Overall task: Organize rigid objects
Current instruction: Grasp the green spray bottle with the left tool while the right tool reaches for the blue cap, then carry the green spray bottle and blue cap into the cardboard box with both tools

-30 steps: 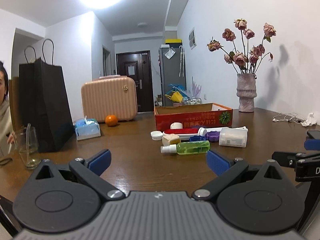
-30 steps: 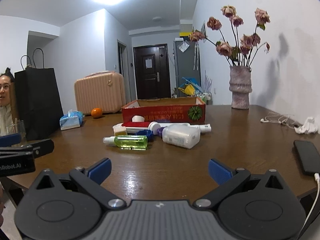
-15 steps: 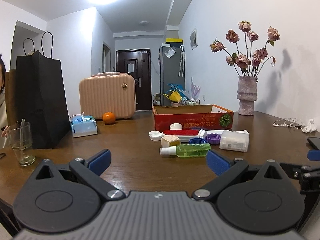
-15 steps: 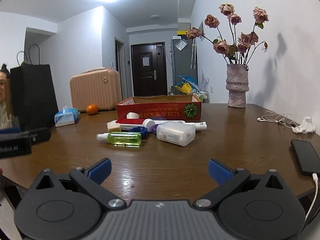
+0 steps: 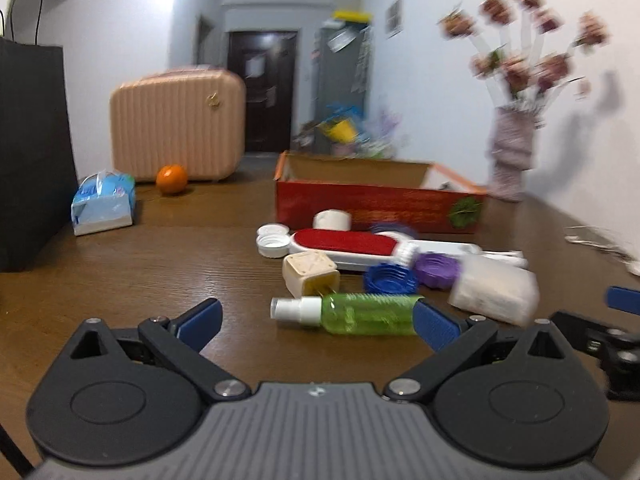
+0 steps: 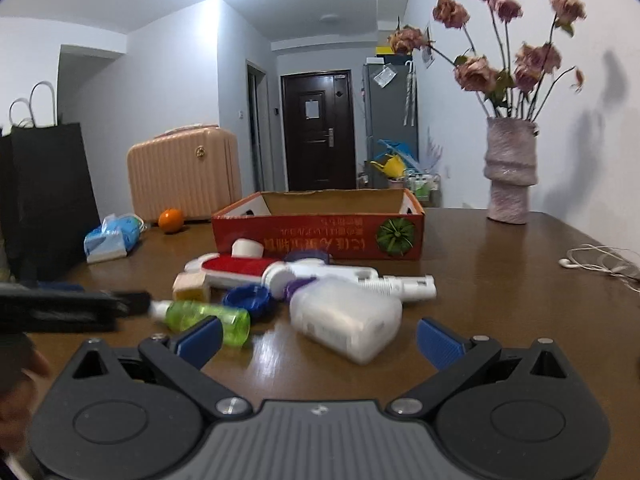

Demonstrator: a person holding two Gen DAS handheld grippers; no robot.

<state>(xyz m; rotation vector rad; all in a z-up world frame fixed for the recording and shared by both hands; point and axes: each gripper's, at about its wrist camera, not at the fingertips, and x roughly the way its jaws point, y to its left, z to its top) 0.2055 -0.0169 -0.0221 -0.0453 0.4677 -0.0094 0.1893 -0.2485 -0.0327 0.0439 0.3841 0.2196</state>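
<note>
I'm at the approach step: both claws, left claw and right claw, gape wide and carry nothing. The green spray bottle lies nearest on the surface, before the red cardboard box. Next I'd straddle it and squeeze.

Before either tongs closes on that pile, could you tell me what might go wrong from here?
1. The green spray bottle lies on its side, so a nudge from the open left tongs could roll it away.
2. The pile is tight: taking the white container with the right tongs may knock the blue cap or the lint brush.
3. Both tongs approach close together and could collide.
</note>
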